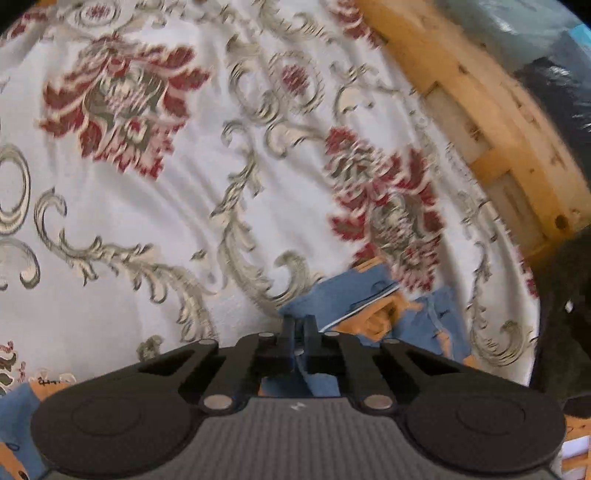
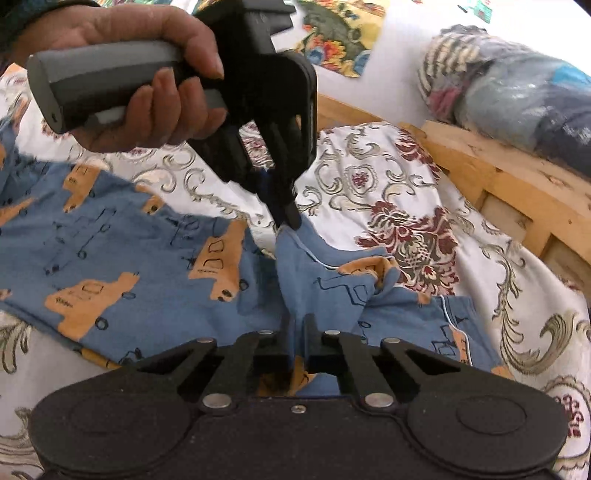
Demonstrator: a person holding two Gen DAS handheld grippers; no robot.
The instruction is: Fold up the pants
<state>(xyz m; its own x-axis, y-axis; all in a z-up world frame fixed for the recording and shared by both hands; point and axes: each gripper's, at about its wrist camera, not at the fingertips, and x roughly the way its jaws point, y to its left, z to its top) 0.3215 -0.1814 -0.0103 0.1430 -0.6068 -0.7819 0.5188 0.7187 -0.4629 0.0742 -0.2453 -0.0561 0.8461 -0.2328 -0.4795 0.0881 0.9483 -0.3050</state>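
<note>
The pants [image 2: 155, 258] are blue with orange truck prints and lie rumpled on a floral bedsheet [image 2: 388, 177]. My right gripper [image 2: 298, 325] is shut on a fold of the pants near the bottom middle of the right wrist view. My left gripper [image 2: 288, 221], held by a hand [image 2: 147, 85], is shut on another edge of the pants and lifts it into a peak. In the left wrist view the left gripper [image 1: 299, 325] is shut on the blue cloth [image 1: 351, 295], with the rest of the pants mostly hidden below it.
A wooden bed frame [image 2: 498, 177] runs along the right side and also shows in the left wrist view [image 1: 480, 110]. A bundle of wrapped clothes [image 2: 517, 92] lies beyond it. A colourful patterned cloth [image 2: 340, 33] lies at the top.
</note>
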